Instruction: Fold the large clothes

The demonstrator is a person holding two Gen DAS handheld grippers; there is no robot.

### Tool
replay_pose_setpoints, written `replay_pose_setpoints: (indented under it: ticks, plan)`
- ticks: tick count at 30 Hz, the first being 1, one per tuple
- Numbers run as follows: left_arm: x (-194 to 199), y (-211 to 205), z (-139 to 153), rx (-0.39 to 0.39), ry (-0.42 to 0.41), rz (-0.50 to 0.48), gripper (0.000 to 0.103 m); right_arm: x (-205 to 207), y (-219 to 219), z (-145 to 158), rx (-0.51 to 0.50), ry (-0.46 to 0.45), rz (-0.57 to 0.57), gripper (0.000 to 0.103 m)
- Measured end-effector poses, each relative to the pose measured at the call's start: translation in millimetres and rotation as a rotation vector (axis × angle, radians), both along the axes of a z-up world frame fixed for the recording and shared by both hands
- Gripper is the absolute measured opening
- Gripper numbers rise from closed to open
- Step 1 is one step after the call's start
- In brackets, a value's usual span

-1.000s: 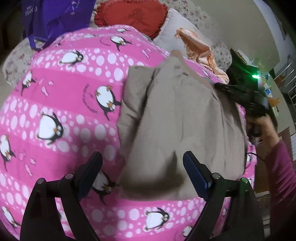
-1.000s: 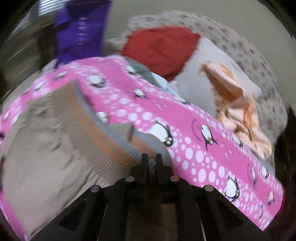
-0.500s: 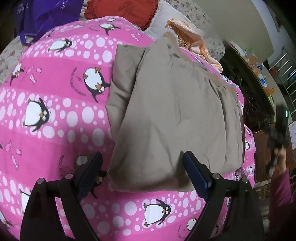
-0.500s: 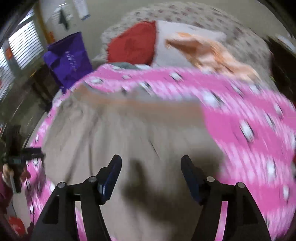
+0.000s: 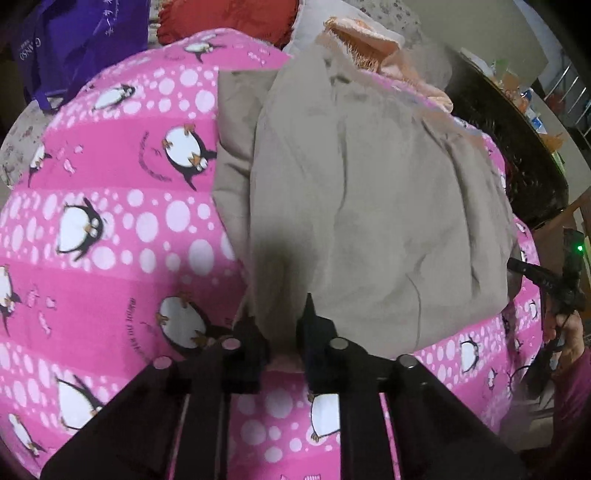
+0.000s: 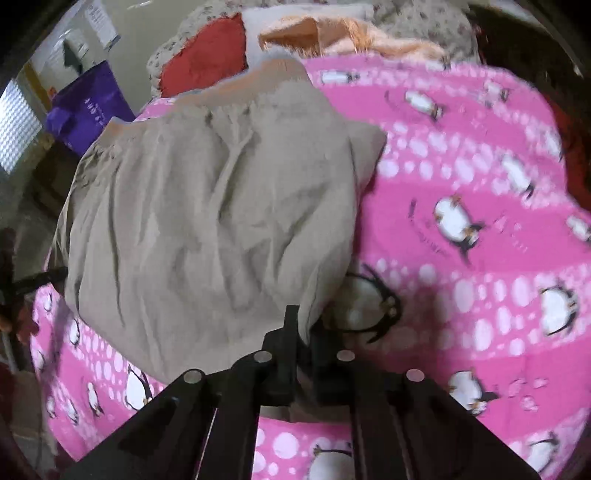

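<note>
A beige garment [image 5: 369,192], folded into a rough rectangle, lies on a pink penguin-print blanket [image 5: 110,184]. My left gripper [image 5: 282,325] is at the garment's near edge. Its jaws are closing, and the cloth is pinched between them. In the right wrist view the same garment [image 6: 207,206] fills the left half. My right gripper [image 6: 304,328] is closing its jaws on the near right corner, with a fold of cloth caught between the fingers. The right gripper [image 5: 554,288], held by a hand in a magenta sleeve, also shows at the right edge of the left wrist view.
At the far end are a purple bag [image 5: 74,44], a red cushion [image 5: 229,18] and a peach cloth [image 5: 369,48]. A dark piece of furniture [image 5: 509,147] stands beyond the blanket's right side. Bare pink blanket [image 6: 461,166] spreads to the right of the garment.
Both grippers stood open half a second ago and have closed on the garment's near edge. The right gripper let go of the ribbed hem and swung across to the near corner.
</note>
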State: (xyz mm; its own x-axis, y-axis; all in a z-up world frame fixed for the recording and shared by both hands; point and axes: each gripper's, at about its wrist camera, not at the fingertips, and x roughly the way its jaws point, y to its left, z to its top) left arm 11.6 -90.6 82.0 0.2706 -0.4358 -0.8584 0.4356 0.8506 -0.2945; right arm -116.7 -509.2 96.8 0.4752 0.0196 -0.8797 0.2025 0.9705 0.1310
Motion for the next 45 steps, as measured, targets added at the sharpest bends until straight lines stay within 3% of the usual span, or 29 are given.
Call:
replay_pose_setpoints:
  ticks: [4,6,8,10,11,15,17,22,27,30,36,41,45]
  plan:
    - [3.4,15.1,-0.5,0.009,-0.024,0.036,0.005,-11.7,-10.0,15.4,-0.063,-0.007,0.009,0.001]
    - [9.2,22.9,-18.9,-0.001,0.041,0.084,0.005,-15.2,-21.2,0.8,-0.073,0.034,-0.043,0.0]
    - [8.4,23.9,-24.0,-0.013,0.055,0.107,0.005,-15.9,-28.1,-15.1,-0.036,0.081,-0.07,0.0]
    - [4.8,24.0,-17.2,-0.018,0.045,0.11,0.009,-22.4,-28.9,-7.3,-0.01,0.038,-0.096,0.001]
    - [3.4,26.6,-13.4,-0.018,0.048,0.111,0.009,-26.2,-29.9,-0.7,-0.004,0.018,-0.107,0.007]
    - [1.2,31.0,5.9,-0.053,0.052,0.132,0.051,-30.3,-17.4,34.2,-0.054,-0.051,-0.12,0.037]
    - [-1.8,30.8,15.8,-0.07,0.012,0.138,0.053,-23.8,2.1,49.3,-0.052,-0.101,-0.066,0.037]
    - [-1.6,5.3,35.3,-0.028,-0.094,0.138,0.066,17.7,63.5,63.7,-0.029,-0.149,0.108,0.036]
    - [27.6,-19.0,24.8,0.007,-0.102,0.194,0.067,91.2,114.6,55.4,-0.06,-0.163,0.21,0.035]
    - [43.9,-25.3,11.0,0.077,-0.122,0.244,0.067,131.0,122.3,47.2,-0.083,-0.168,0.191,0.035]
    - [61.7,-30.0,-6.5,0.098,-0.1,0.259,0.073,185.2,108.8,20.8,-0.123,-0.152,0.122,0.034]
    - [66.1,-32.7,-9.1,0.104,-0.106,0.254,0.073,204.5,92.5,8.7,-0.073,-0.141,0.076,0.034]
    - [64.9,-34.3,-7.3,0.113,-0.109,0.25,0.073,195.6,93.8,20.9,-0.075,-0.135,0.071,0.036]
